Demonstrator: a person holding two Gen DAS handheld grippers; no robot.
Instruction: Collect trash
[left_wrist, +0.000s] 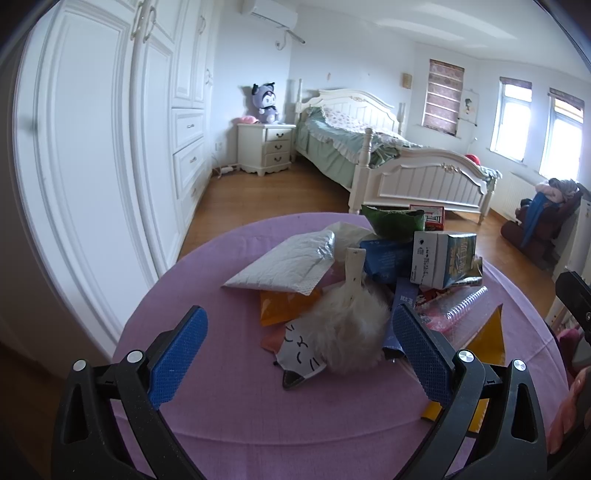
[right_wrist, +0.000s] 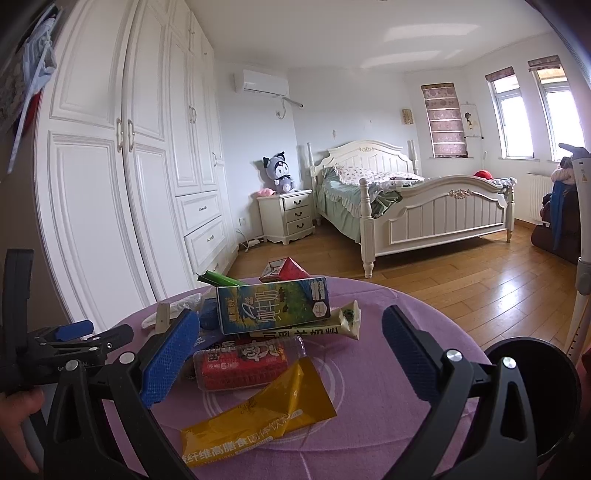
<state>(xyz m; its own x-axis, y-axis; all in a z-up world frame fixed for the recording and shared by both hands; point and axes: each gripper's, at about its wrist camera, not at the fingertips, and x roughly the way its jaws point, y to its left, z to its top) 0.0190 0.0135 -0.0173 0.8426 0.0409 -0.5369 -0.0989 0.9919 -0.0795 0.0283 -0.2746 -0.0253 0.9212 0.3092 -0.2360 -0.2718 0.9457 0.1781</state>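
Left wrist view: the left tool (left_wrist: 300, 332) hovers over a round worktop (left_wrist: 207, 417) covered in purple cloth, its two blue-padded fingers spread wide and holding nothing. Between the fingers and just ahead of them lies a fluffy white brush (left_wrist: 345, 332), its pale handle pointing away from the tool. Under the brush's near edge sits a cat-face card (left_wrist: 301, 352). Further ahead is a white padded envelope (left_wrist: 284, 267), with an orange wrapper (left_wrist: 280, 304) poking out beneath it. Ahead and to the tool's right, a milk carton (left_wrist: 445, 258) lies on its side atop a heap of packets, with a green pouch (left_wrist: 393, 221) beyond it.

Right wrist view: the right tool (right_wrist: 291, 338) also stands wide open and empty over the same worktop. Between its fingers lies a red snack packet (right_wrist: 240, 365), and nearer the tool a yellow drink sachet (right_wrist: 266, 406). Ahead of both sits the milk carton (right_wrist: 273, 306), and beyond that a small red carton (right_wrist: 284, 269) at the far edge. A dark round bin (right_wrist: 535, 398) shows at the tool's right (probably where the trash goes). The left tool (right_wrist: 74, 330) appears at the far left.

Risks, as a judgement: the trash is heaped and overlapping, so closing on one piece may drag or spill its neighbours. The slick flat sachet could slip from the pads. The small red carton sits close to the far edge and a nudge might push it to the floor. The two tools work close together and could collide.
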